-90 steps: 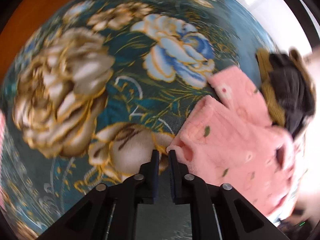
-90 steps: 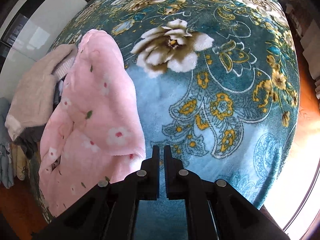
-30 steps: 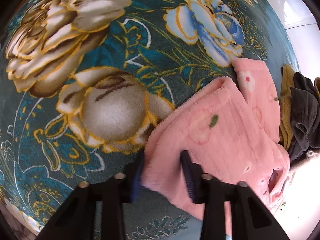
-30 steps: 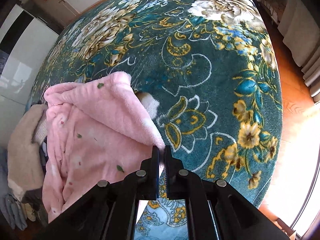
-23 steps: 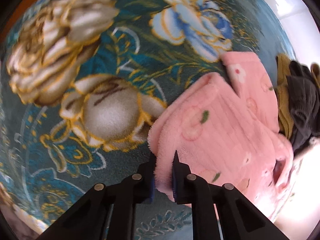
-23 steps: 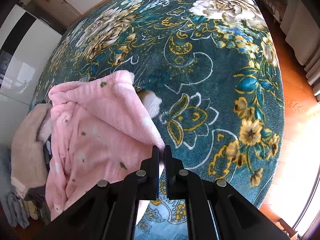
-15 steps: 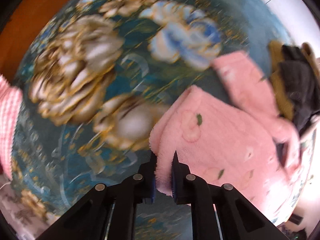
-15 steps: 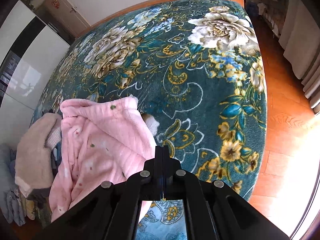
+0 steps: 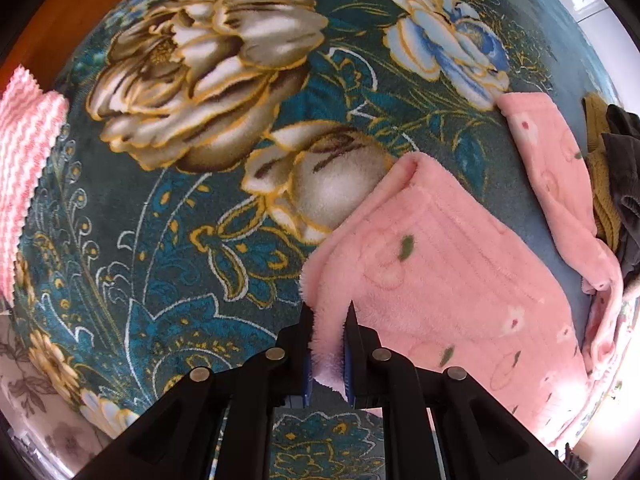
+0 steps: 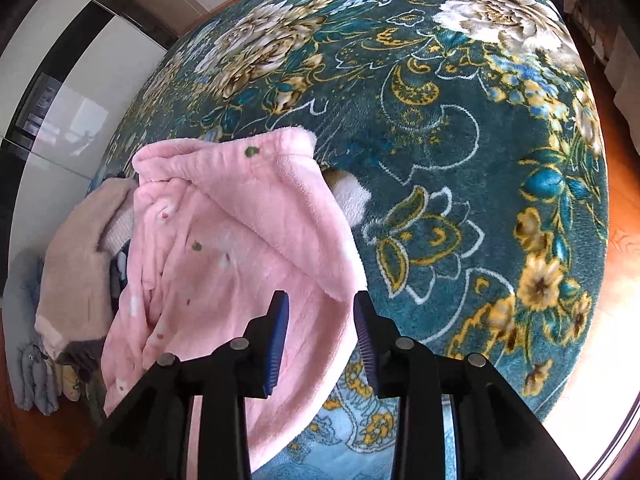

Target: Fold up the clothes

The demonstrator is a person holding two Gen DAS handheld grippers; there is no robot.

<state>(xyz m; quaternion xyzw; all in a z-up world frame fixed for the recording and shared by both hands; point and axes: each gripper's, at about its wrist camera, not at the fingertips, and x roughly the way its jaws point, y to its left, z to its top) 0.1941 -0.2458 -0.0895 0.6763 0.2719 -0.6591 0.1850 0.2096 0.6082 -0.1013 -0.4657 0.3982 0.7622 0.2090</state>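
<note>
A fluffy pink garment (image 9: 448,276) with small flower prints lies bunched on a teal floral blanket (image 9: 224,208). My left gripper (image 9: 327,322) is shut on the garment's near edge, with pink fleece pinched between the jaws. In the right wrist view the same pink garment (image 10: 224,248) lies at the left half of the blanket (image 10: 460,152). My right gripper (image 10: 322,300) is open, its jaws wide apart above the garment's near fold and holding nothing.
A heap of other clothes, beige (image 10: 76,252), grey and dark, lies past the pink garment near the bed's edge; it also shows as mustard and dark cloth (image 9: 612,176). A pink-and-white zigzag cloth (image 9: 24,168) lies at the left. White wardrobe doors (image 10: 60,92) stand beyond the bed.
My right gripper has opened and let go of the pink garment's edge. My left gripper stays shut on the garment and the view has steadied lower over the blanket.
</note>
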